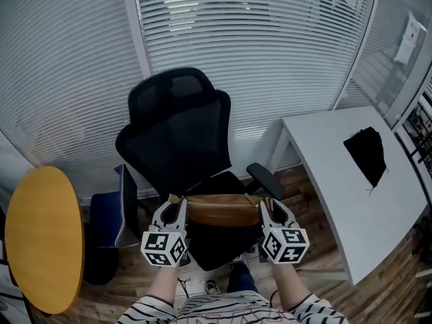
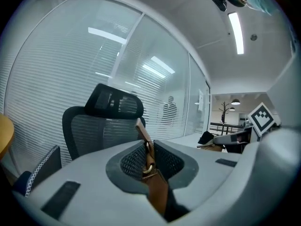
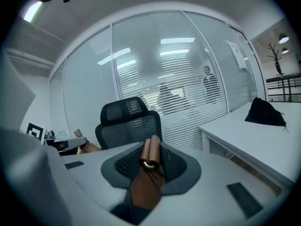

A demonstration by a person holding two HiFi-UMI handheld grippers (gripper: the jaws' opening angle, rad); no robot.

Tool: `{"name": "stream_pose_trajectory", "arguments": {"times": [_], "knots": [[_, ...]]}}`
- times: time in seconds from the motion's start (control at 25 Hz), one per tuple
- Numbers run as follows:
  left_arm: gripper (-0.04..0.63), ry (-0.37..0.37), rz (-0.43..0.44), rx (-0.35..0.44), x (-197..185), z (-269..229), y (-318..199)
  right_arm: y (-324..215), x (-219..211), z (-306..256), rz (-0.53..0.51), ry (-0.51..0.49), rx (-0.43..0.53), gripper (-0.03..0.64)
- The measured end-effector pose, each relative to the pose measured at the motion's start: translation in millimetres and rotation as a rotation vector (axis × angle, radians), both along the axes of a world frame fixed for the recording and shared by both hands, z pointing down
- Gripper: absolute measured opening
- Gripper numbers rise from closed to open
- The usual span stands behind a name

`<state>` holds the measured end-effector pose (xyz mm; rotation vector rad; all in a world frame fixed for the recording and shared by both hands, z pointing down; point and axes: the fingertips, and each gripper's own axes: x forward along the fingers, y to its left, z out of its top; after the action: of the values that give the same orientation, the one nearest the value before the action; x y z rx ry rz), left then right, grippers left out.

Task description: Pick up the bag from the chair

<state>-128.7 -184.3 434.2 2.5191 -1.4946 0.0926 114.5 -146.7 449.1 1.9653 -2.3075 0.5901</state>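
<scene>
A brown leather bag (image 1: 223,210) hangs stretched between my two grippers, above the seat of the black mesh office chair (image 1: 177,137). My left gripper (image 1: 174,209) is shut on the bag's left strap (image 2: 150,166), whose brass ring shows between the jaws. My right gripper (image 1: 267,211) is shut on the bag's right strap (image 3: 149,166), also with a ring at the jaws. The chair's backrest and headrest (image 3: 126,108) stand behind the bag in both gripper views.
A white desk (image 1: 351,181) with a black cloth (image 1: 367,154) on it stands to the right. A round yellow table (image 1: 42,238) is at the left, with a dark blue bag (image 1: 111,218) beside the chair. Blinds on glass walls close the back.
</scene>
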Motion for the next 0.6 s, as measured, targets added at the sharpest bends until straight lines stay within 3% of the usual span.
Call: {"name": "stream_pose_trajectory", "arguments": {"times": [0.6], "knots": [[0.061, -0.006, 0.063, 0.062, -11.3, -29.1, 72.2, 83.7, -14.7, -23.2, 0.048, 0.014, 0.047, 0.117]]}}
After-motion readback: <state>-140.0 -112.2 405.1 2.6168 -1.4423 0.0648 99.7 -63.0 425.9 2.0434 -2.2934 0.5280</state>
